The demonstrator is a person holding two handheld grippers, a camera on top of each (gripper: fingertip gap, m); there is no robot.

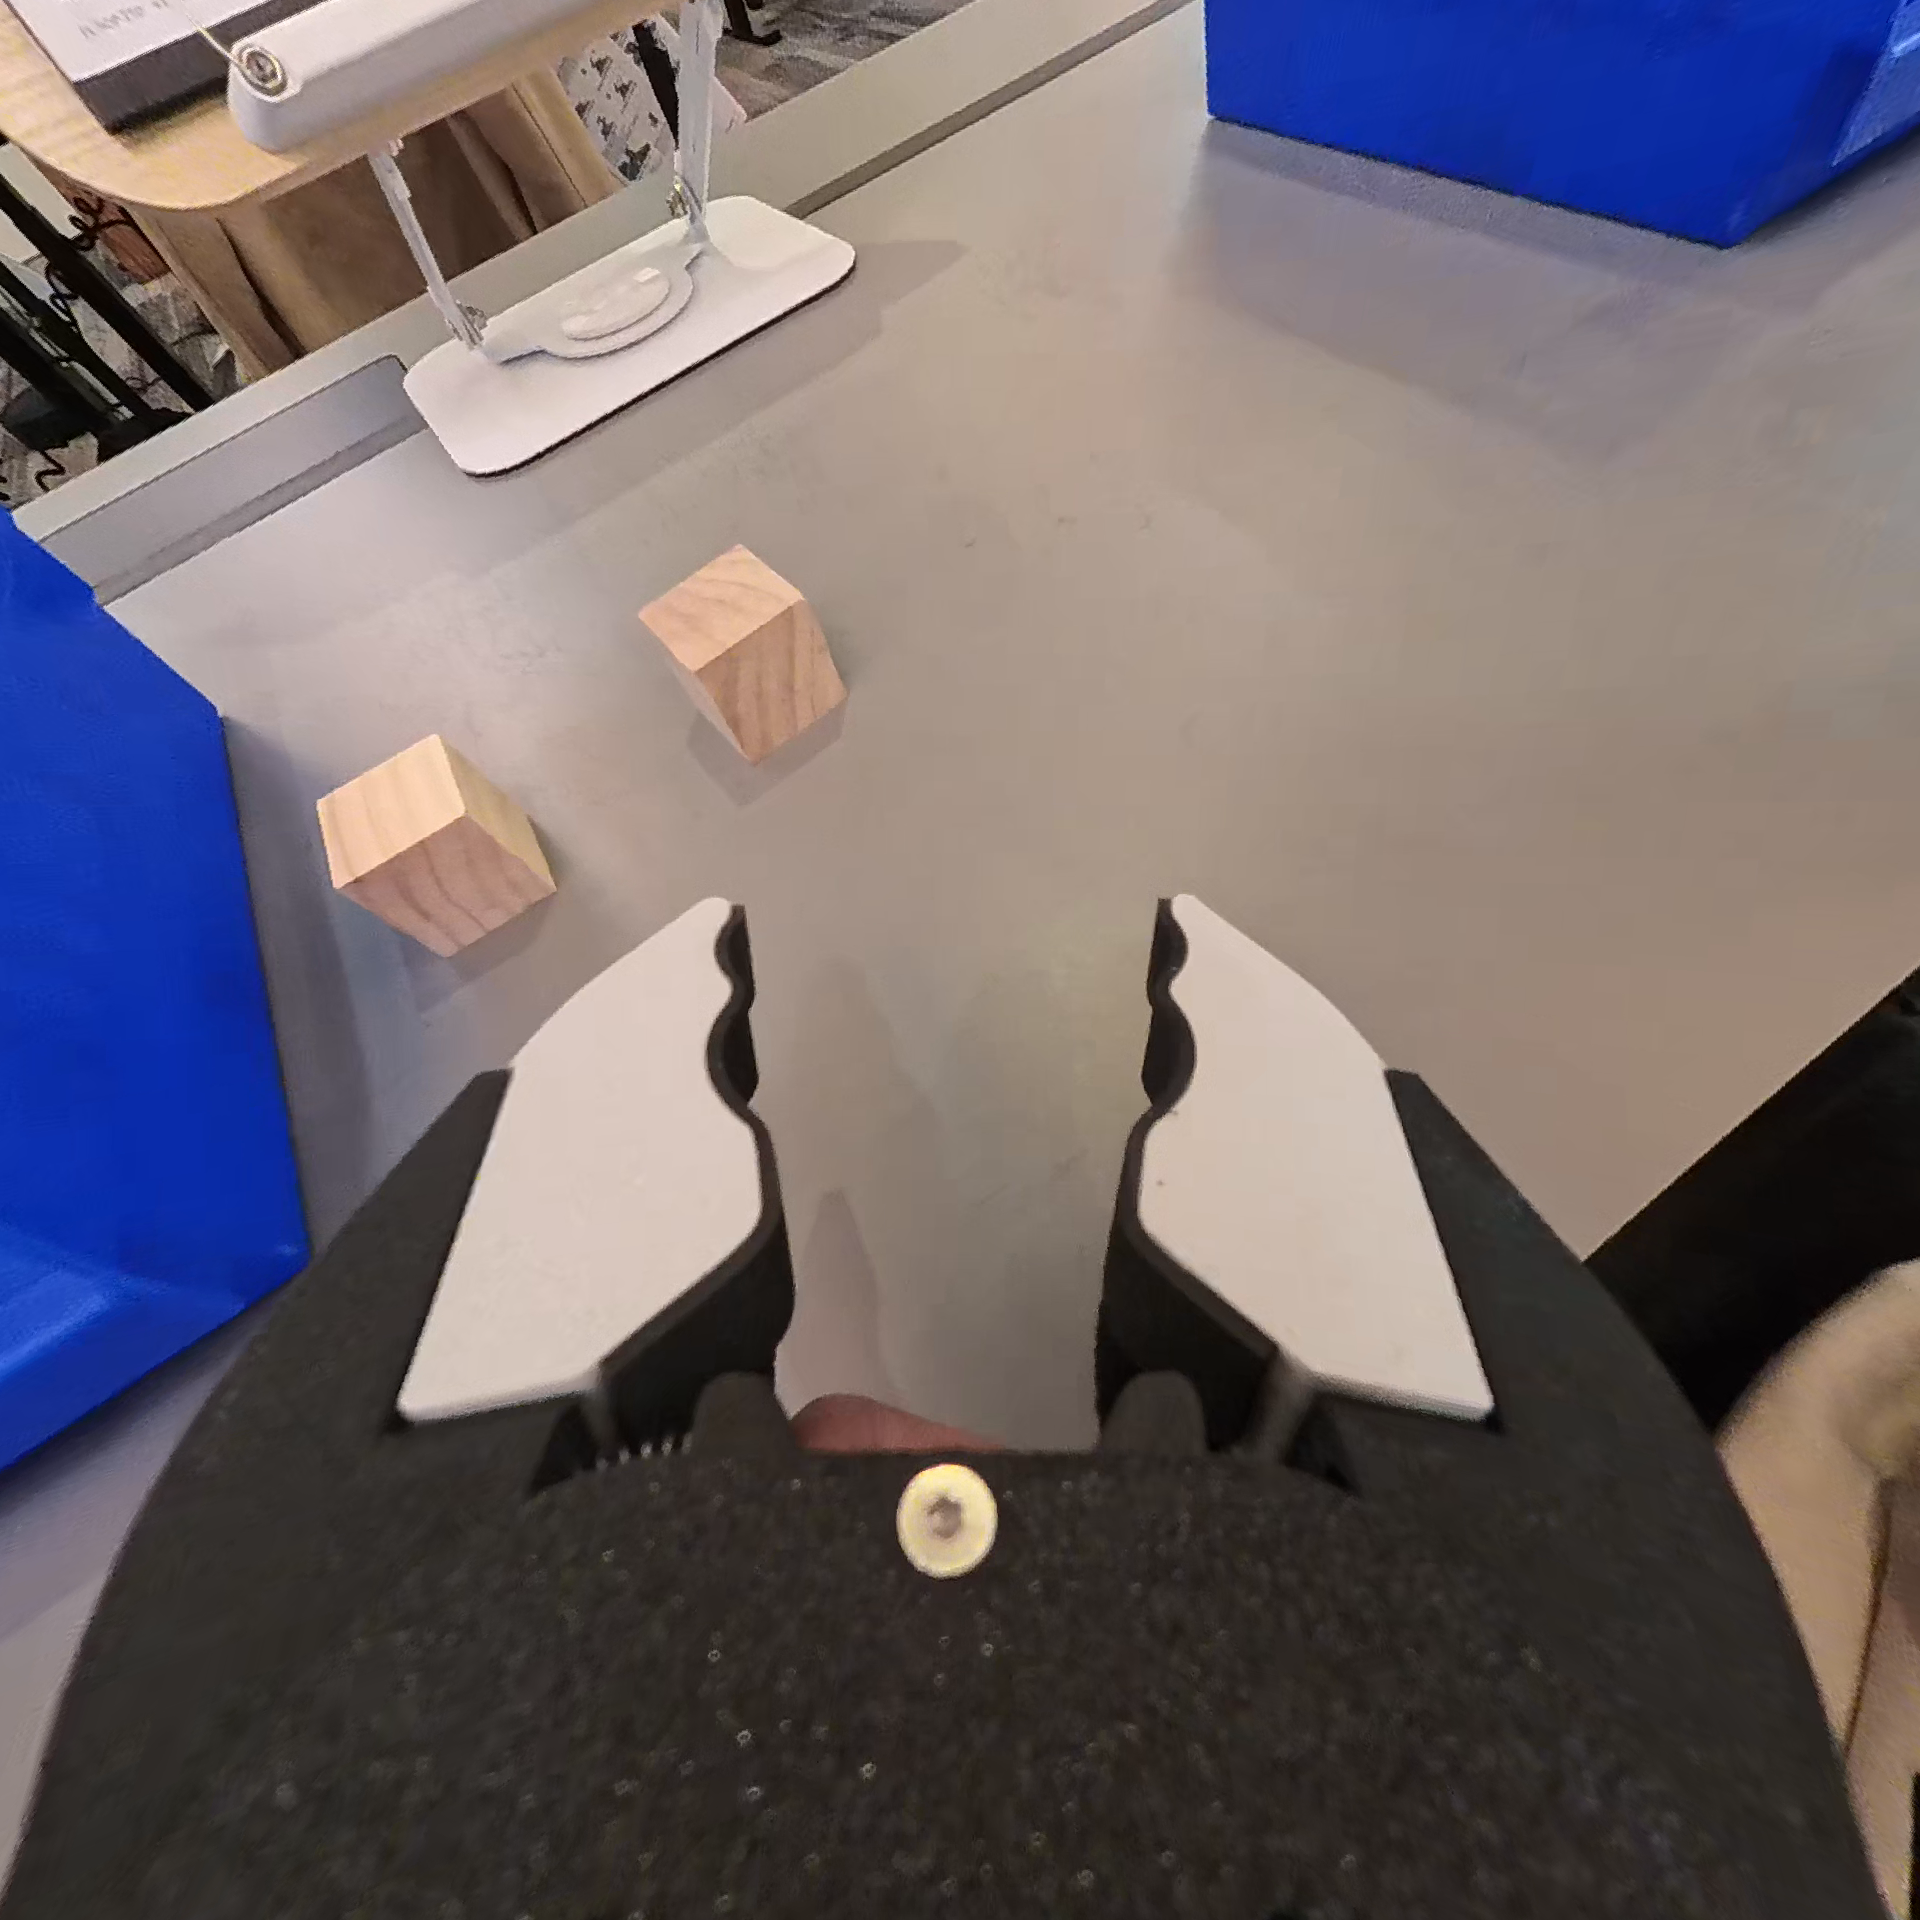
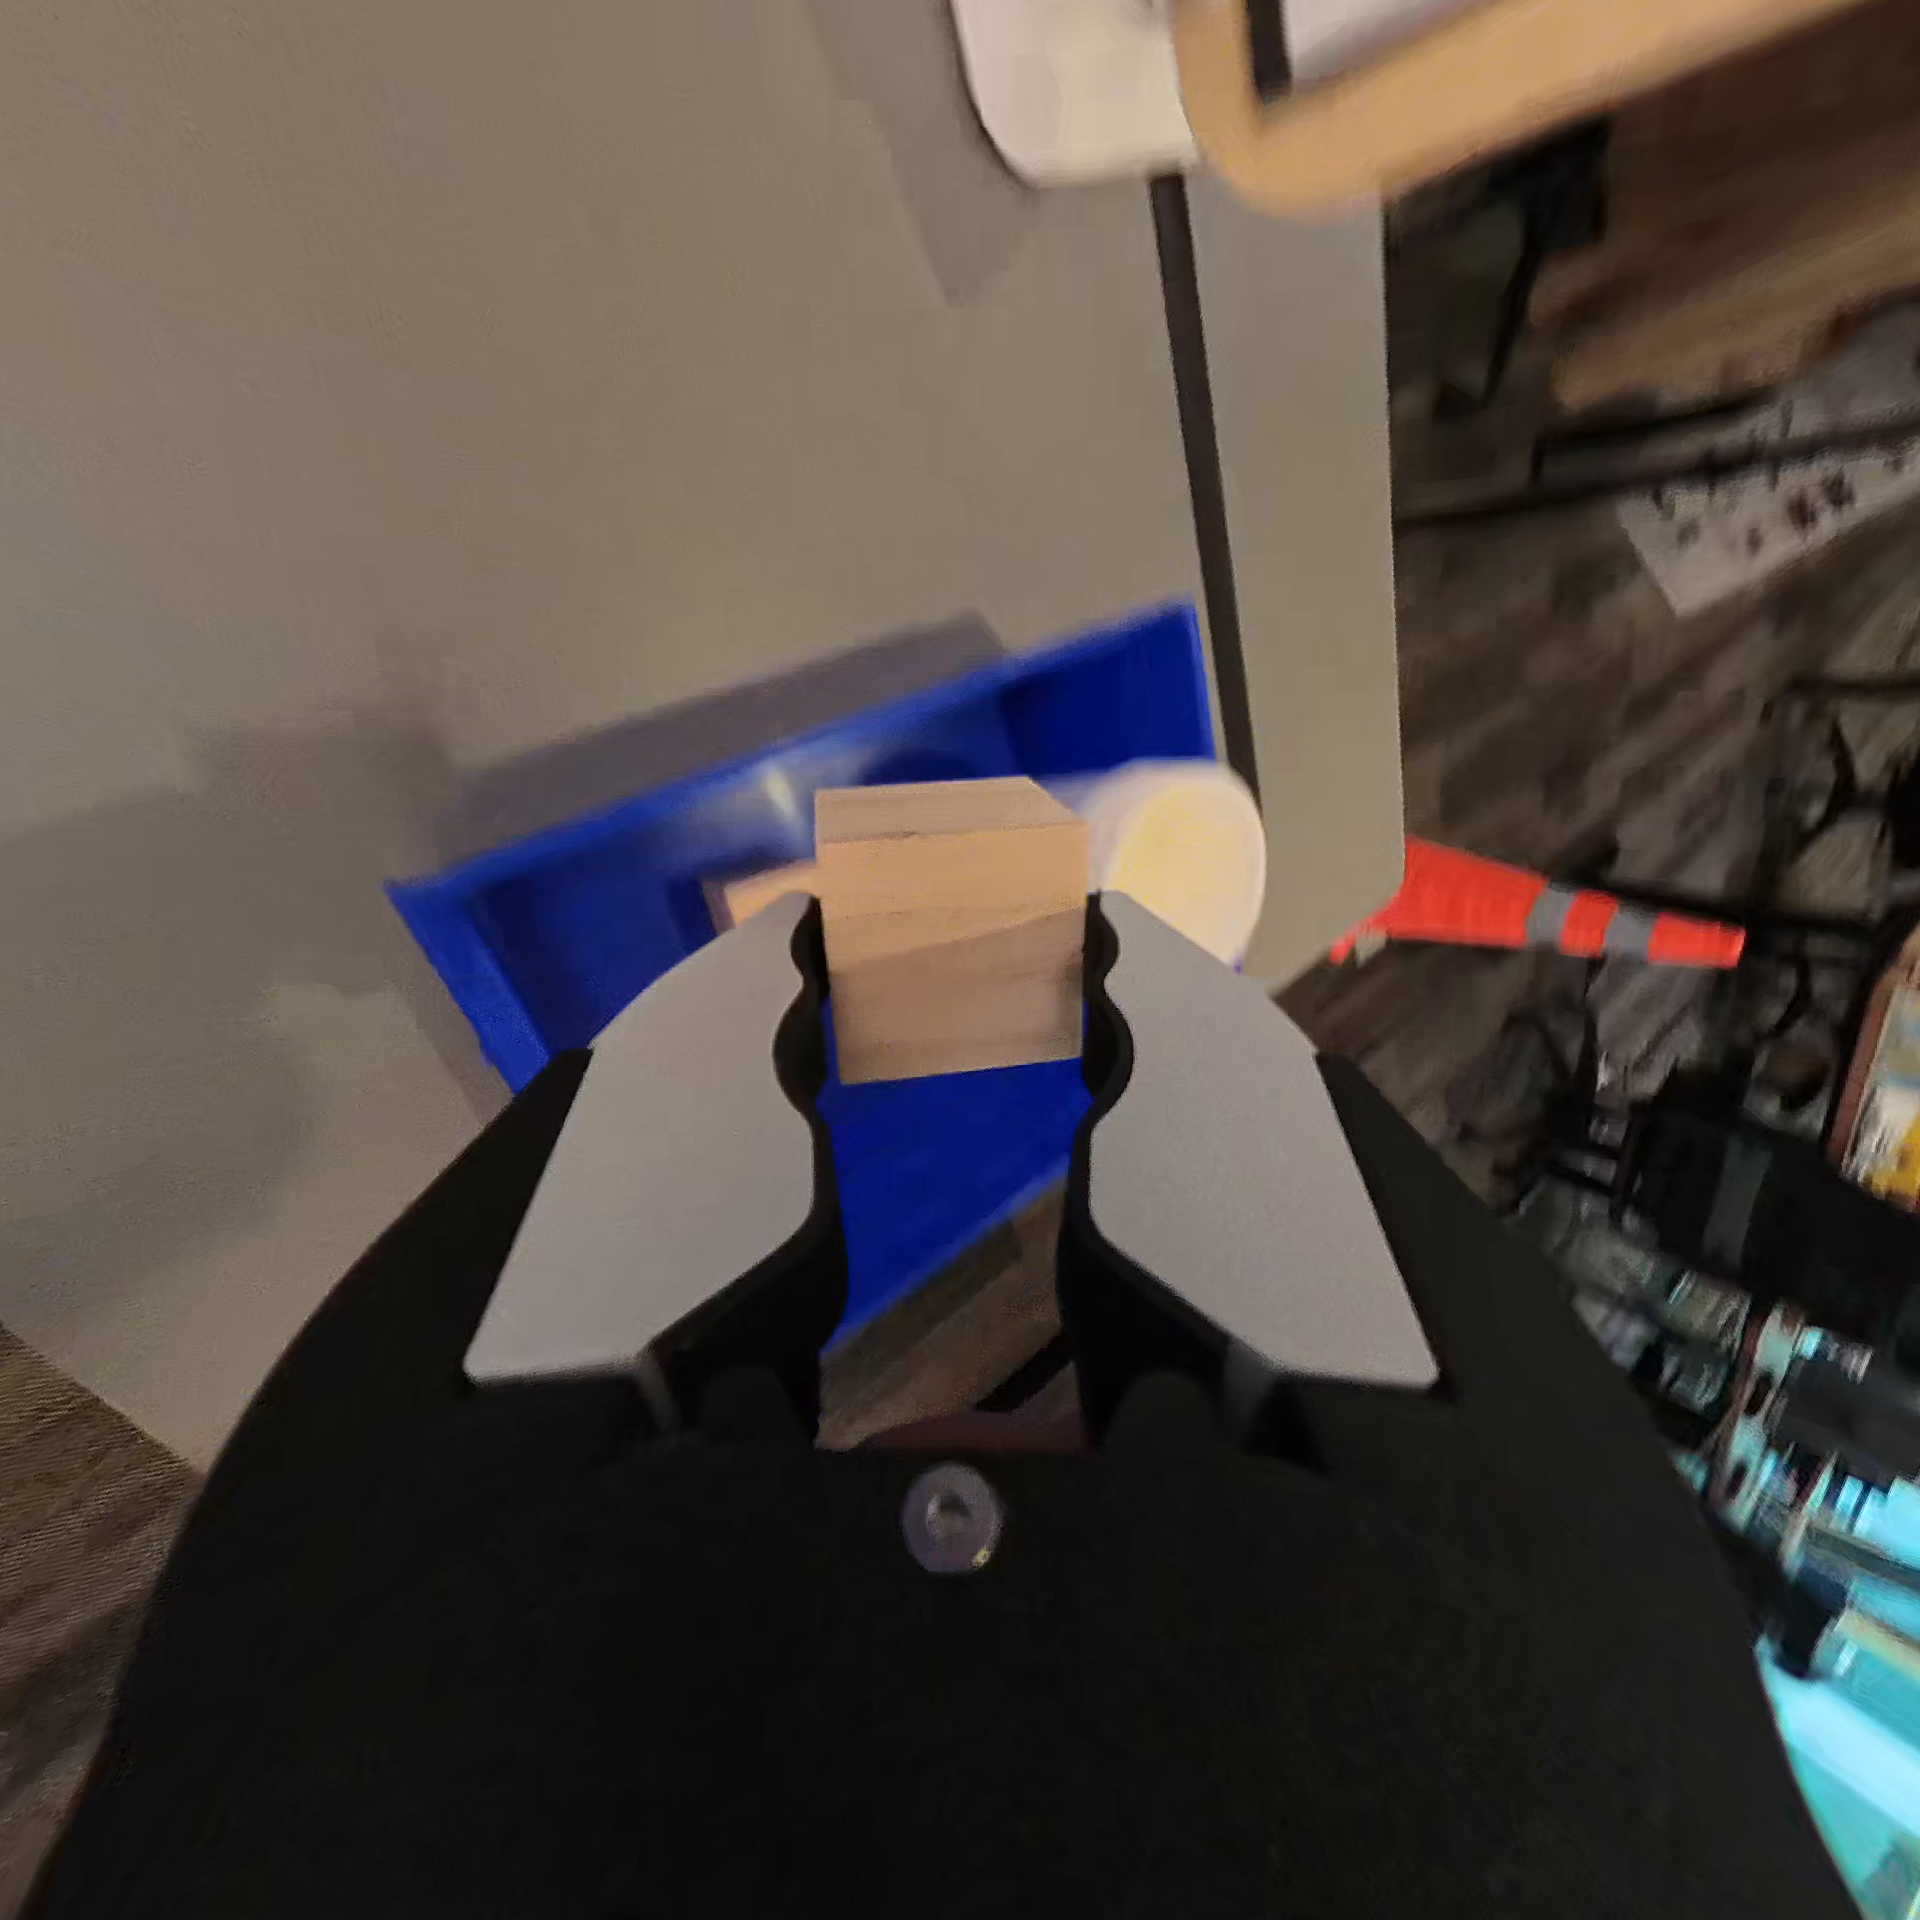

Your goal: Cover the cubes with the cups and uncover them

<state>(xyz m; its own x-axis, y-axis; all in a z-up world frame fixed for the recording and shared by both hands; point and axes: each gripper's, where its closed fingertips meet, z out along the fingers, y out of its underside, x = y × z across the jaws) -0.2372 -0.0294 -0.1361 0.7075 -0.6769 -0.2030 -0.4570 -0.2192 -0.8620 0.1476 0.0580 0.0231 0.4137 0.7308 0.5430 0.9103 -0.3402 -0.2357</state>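
Squarely between right claw [image 2: 951,914] tips: cube [image 2: 951,935].

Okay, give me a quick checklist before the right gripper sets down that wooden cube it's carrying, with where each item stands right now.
1. Grip on the carried cube: right gripper has a finger on each side of it. Ok.
2. Cube clear of the blue bin: it looks lifted above it, but blur hides the gap. Cannot tell.
3. Landing space on the grey table: bare surface right of the two cubes already placed. Ok.
4. Left gripper out of the way: open, empty, above bare table. Ok.
5. A cup ready for covering: a pale cup-like shape sits by the bin, too blurred to confirm. Cannot tell.
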